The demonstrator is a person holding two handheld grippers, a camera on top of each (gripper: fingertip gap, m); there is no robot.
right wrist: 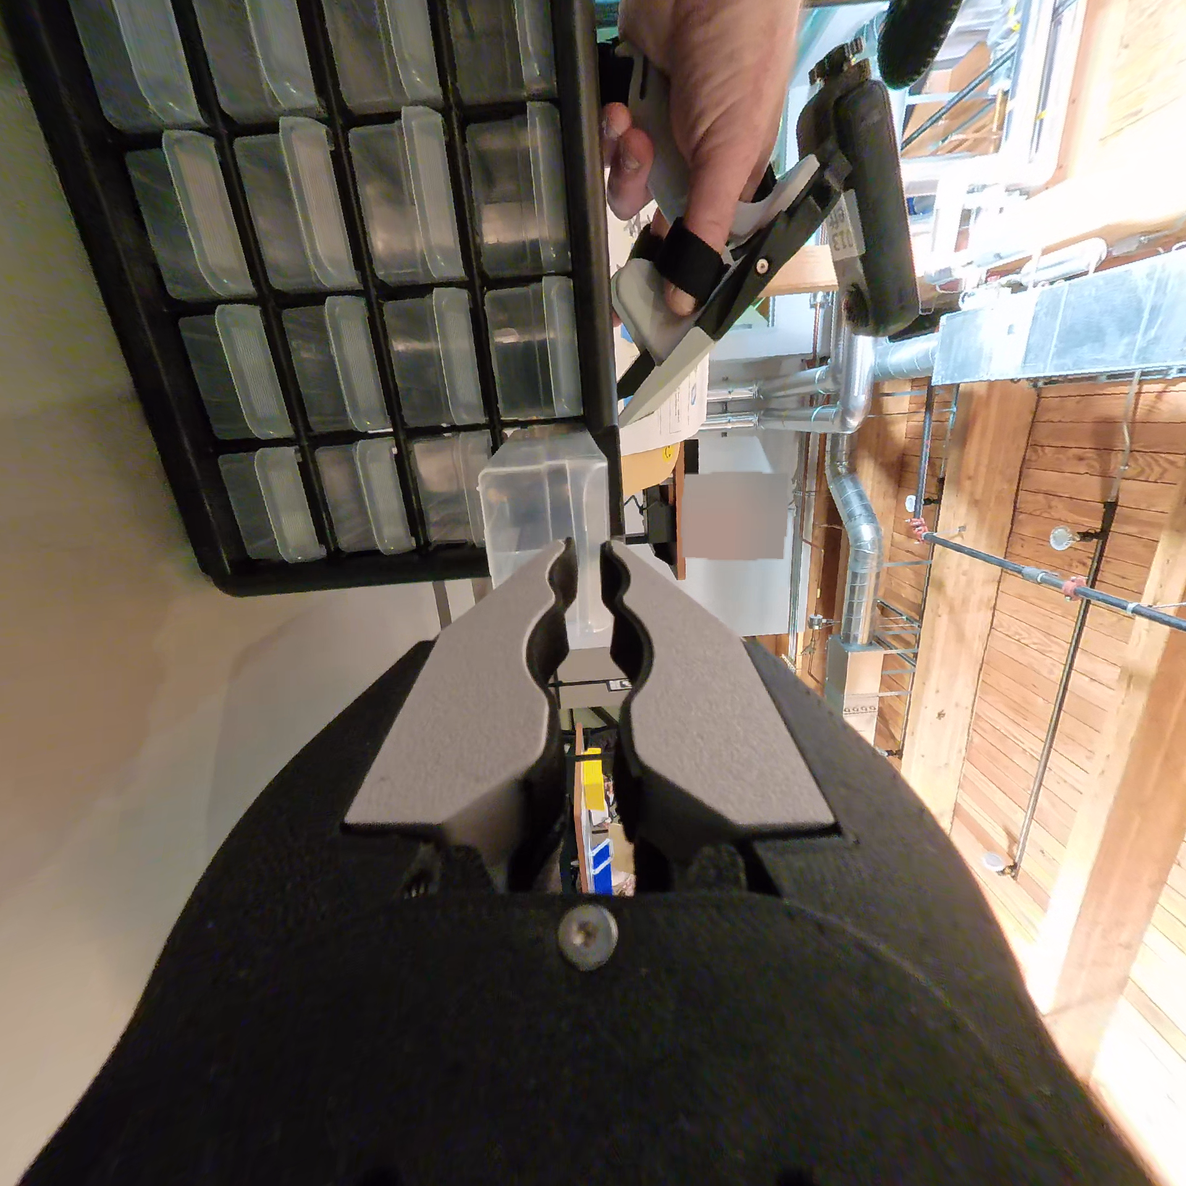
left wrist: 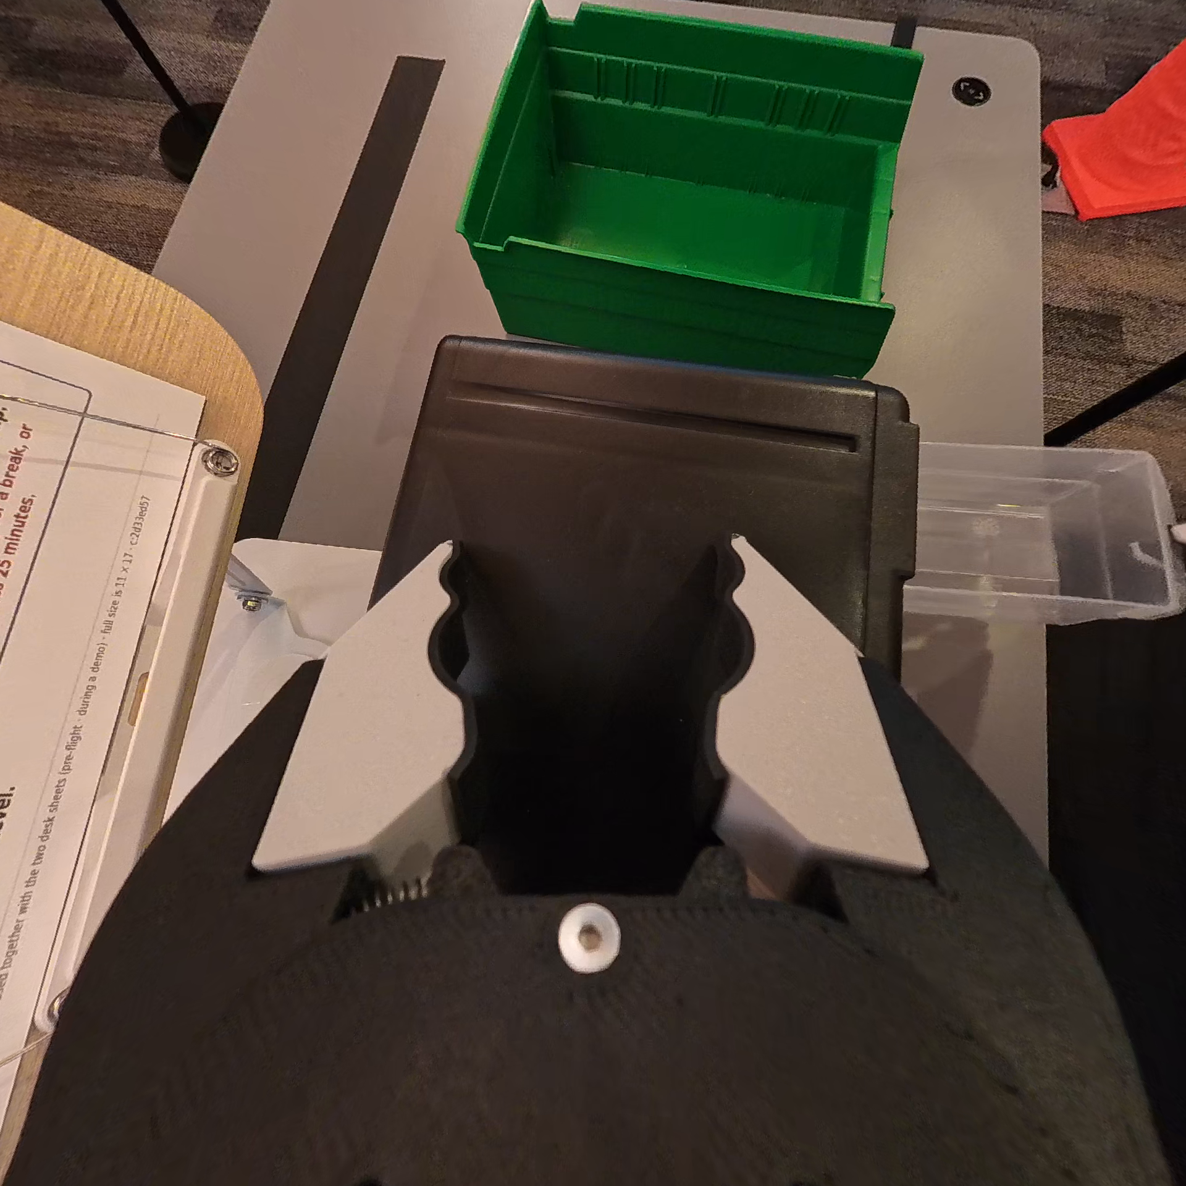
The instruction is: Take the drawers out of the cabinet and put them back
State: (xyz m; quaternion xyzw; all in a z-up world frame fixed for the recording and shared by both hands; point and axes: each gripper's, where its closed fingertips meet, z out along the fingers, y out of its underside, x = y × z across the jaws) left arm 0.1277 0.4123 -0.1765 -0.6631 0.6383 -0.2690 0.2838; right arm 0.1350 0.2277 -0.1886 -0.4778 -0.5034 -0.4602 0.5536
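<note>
The black cabinet [right wrist: 587,224] holds rows of clear drawers; the left wrist view shows its top [left wrist: 642,462] from above. One clear drawer [right wrist: 545,500] at a corner of the cabinet's front is pulled partly out, and it also shows in the left wrist view [left wrist: 1039,532]. My right gripper [right wrist: 587,544] is shut on this drawer's handle tab. My left gripper [left wrist: 592,545] is open and empty over the cabinet top. In the right wrist view its fingers [right wrist: 667,366] lie against the cabinet's outer side, held by a hand [right wrist: 706,96].
An empty green bin [left wrist: 693,192] stands on the grey table [left wrist: 321,224] just behind the cabinet. A printed sheet in a clear holder [left wrist: 96,577] lies to the left on a wooden surface [left wrist: 128,308]. A red thing [left wrist: 1123,147] lies at the far right.
</note>
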